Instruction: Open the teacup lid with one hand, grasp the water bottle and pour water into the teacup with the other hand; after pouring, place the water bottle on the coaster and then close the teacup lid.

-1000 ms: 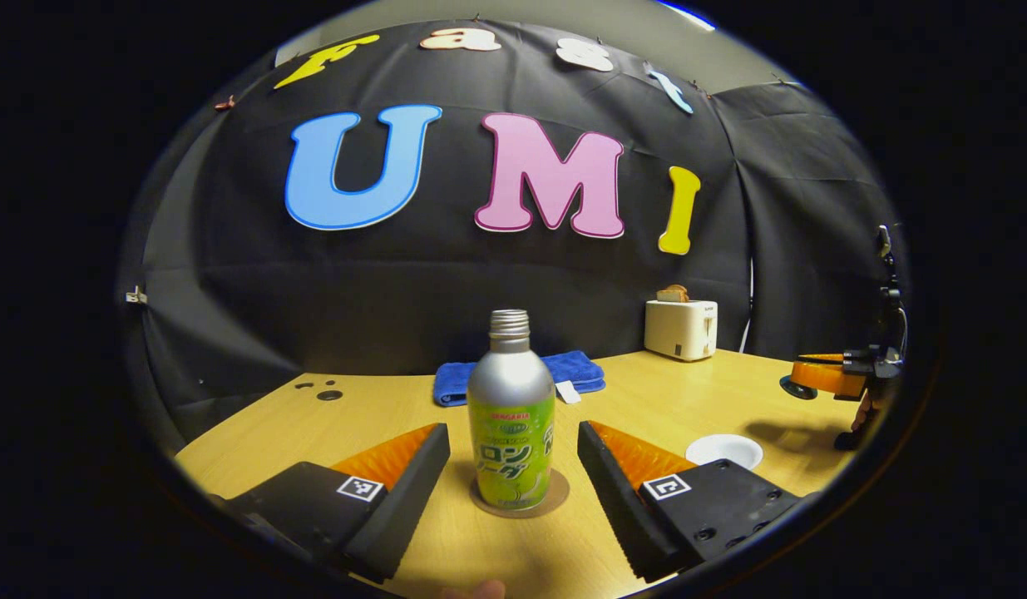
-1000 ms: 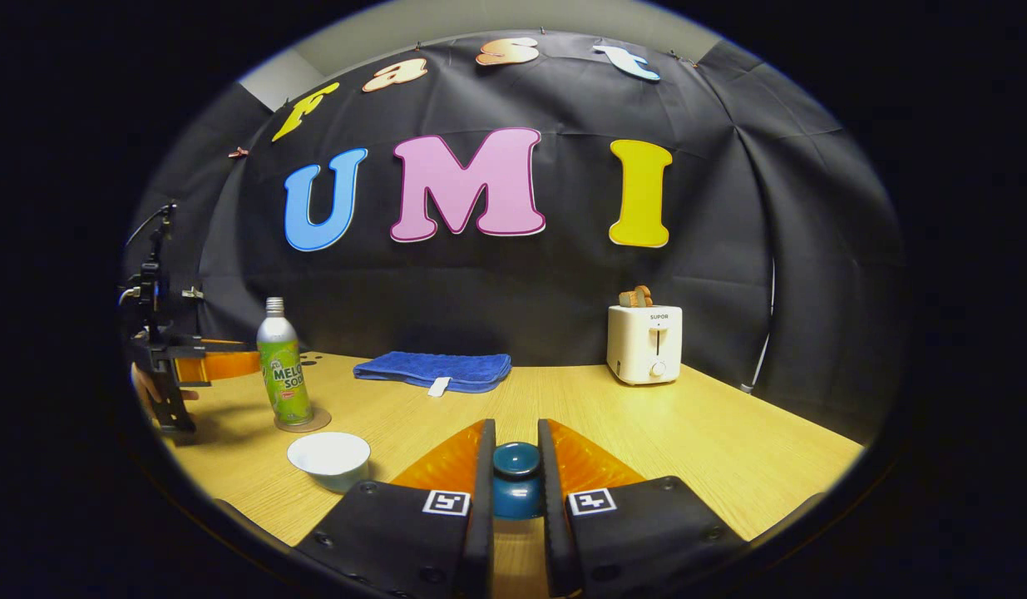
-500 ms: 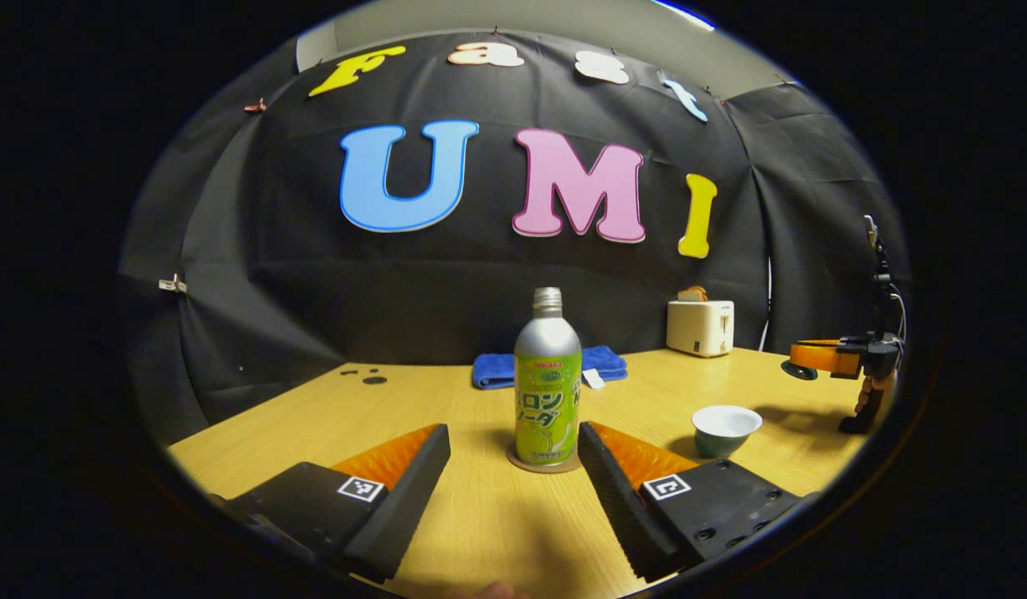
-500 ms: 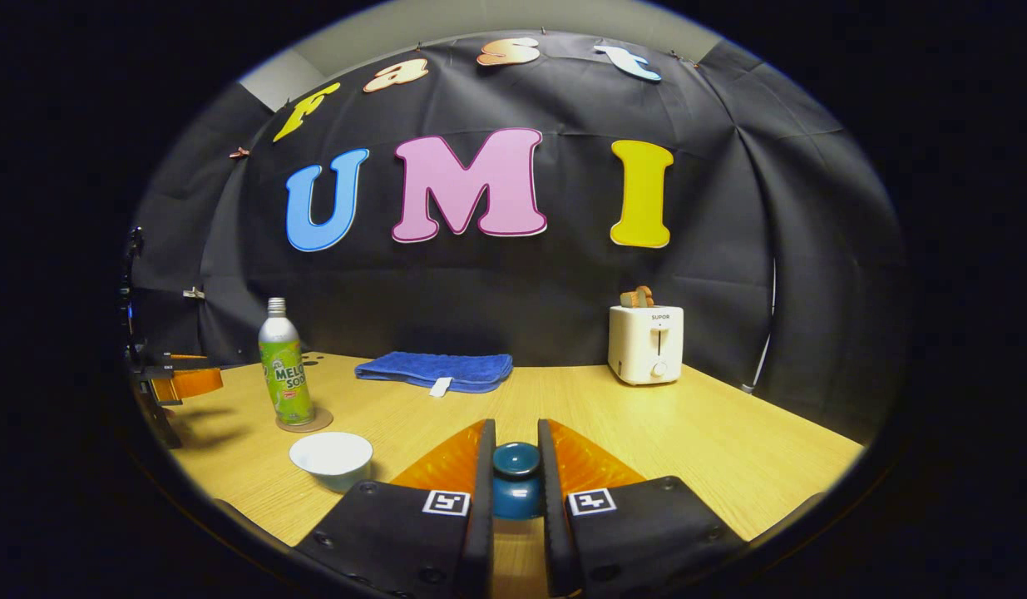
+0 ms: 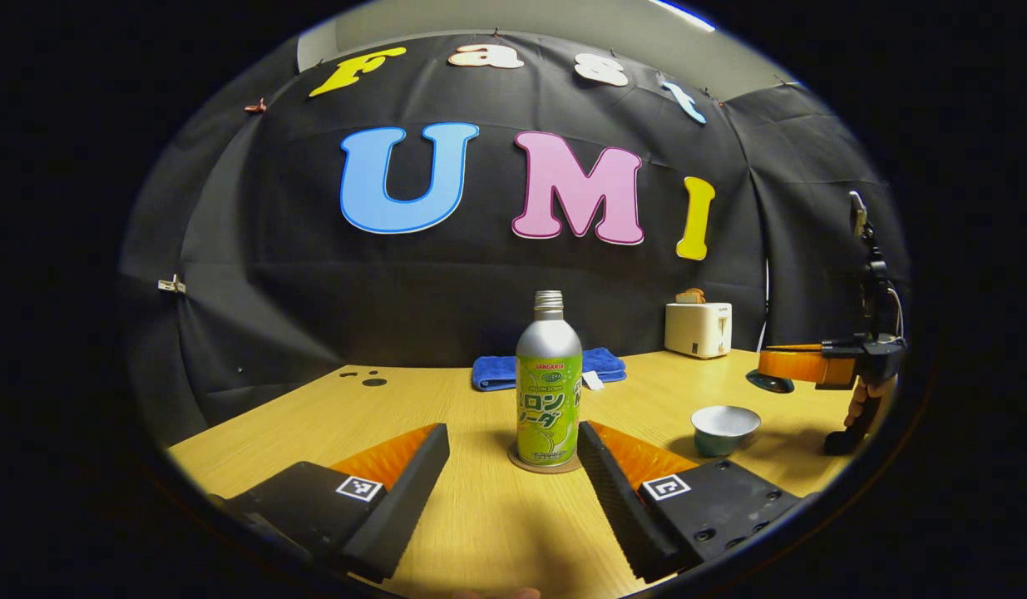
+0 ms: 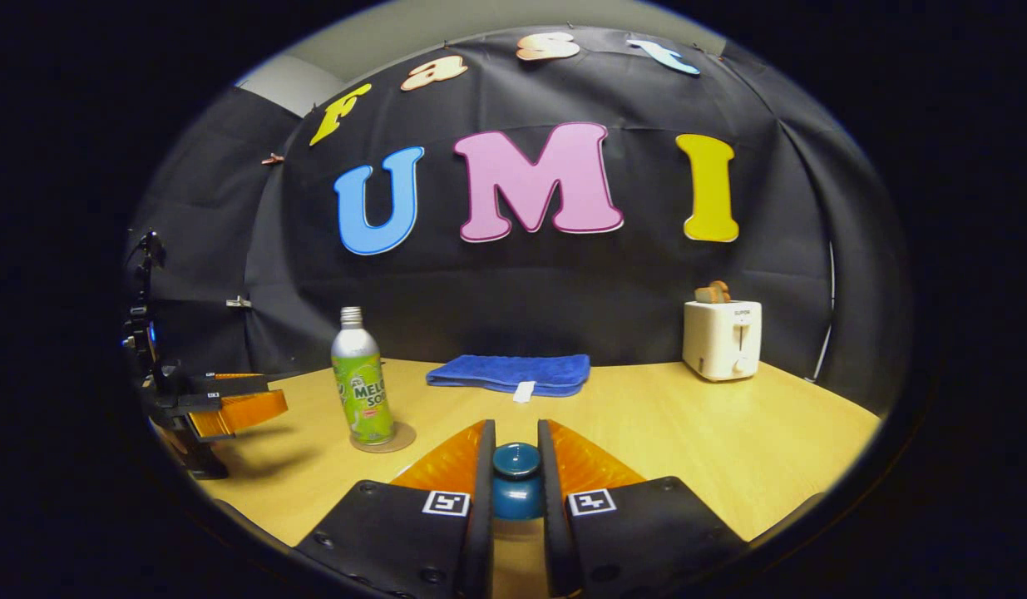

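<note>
A silver bottle with a green label (image 5: 549,391) stands upright on a round brown coaster (image 5: 513,460) in the middle of the wooden table. My left gripper (image 5: 511,434) is open just in front of it, a finger on each side, not touching. A white-lined teacup (image 5: 723,428) sits uncovered to the right. My right gripper (image 6: 515,441) is shut on the knob of the dark teal lid (image 6: 515,487), held above the table. In the left gripper view that right gripper (image 5: 800,364) hovers right of the cup with the lid (image 5: 769,383) under it. The bottle (image 6: 362,389) and left gripper (image 6: 234,408) appear at the left of the right gripper view.
A folded blue towel (image 5: 501,372) lies at the back of the table. A white toaster (image 6: 723,339) with bread in it stands at the back right. A hand (image 5: 858,403) grips the right gripper's handle. Small dark holes (image 5: 367,381) mark the table's far left.
My left gripper drew back from the bottle, which now looks smaller and farther. The right gripper, still holding the lid, shifted left so the teacup slid out of its view.
</note>
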Tool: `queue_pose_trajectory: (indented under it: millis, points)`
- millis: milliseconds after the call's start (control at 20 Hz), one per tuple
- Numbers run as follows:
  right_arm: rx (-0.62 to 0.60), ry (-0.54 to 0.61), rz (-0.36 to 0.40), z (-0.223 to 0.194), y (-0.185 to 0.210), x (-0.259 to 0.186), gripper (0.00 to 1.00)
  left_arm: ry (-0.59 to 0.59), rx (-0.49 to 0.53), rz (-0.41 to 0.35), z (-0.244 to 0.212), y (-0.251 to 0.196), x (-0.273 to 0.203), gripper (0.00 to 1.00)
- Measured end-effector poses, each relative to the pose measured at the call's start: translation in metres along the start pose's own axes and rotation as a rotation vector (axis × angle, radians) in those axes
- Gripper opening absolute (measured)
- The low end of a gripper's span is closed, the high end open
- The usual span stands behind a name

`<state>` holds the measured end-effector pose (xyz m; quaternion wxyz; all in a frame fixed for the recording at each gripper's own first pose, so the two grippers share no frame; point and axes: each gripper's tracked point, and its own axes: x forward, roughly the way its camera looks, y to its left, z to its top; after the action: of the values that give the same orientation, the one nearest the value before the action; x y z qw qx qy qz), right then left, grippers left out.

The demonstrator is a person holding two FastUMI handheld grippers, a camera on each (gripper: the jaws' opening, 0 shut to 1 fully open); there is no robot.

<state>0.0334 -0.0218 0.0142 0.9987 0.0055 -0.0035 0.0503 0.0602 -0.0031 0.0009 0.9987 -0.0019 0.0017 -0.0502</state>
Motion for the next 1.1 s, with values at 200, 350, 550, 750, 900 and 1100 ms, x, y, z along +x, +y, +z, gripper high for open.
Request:
queue_pose_trajectory:
  millis: [200,350,550,750,900,1100]
  points:
    - [0.000,0.069,0.049,-0.018,0.027,0.016,0.28,0.000,0.001,0.004,0.000,0.001,-0.001,0.98]
    - [0.003,0.105,0.062,-0.026,0.035,0.020,0.29,0.000,0.002,0.001,0.001,0.001,0.000,0.98]
    - [-0.030,0.160,0.064,-0.036,0.038,0.025,0.30,-0.001,0.002,0.003,0.001,0.002,0.000,0.98]
    - [-0.043,0.178,0.062,-0.038,0.039,0.025,0.33,-0.001,0.003,0.002,0.000,0.003,-0.001,0.98]
    - [-0.040,0.136,0.049,-0.029,0.035,0.021,0.49,-0.001,0.002,0.017,0.001,0.006,-0.002,0.98]
    - [-0.010,-0.002,0.037,-0.009,0.029,0.007,0.92,0.001,0.002,0.059,0.001,0.007,-0.008,0.98]
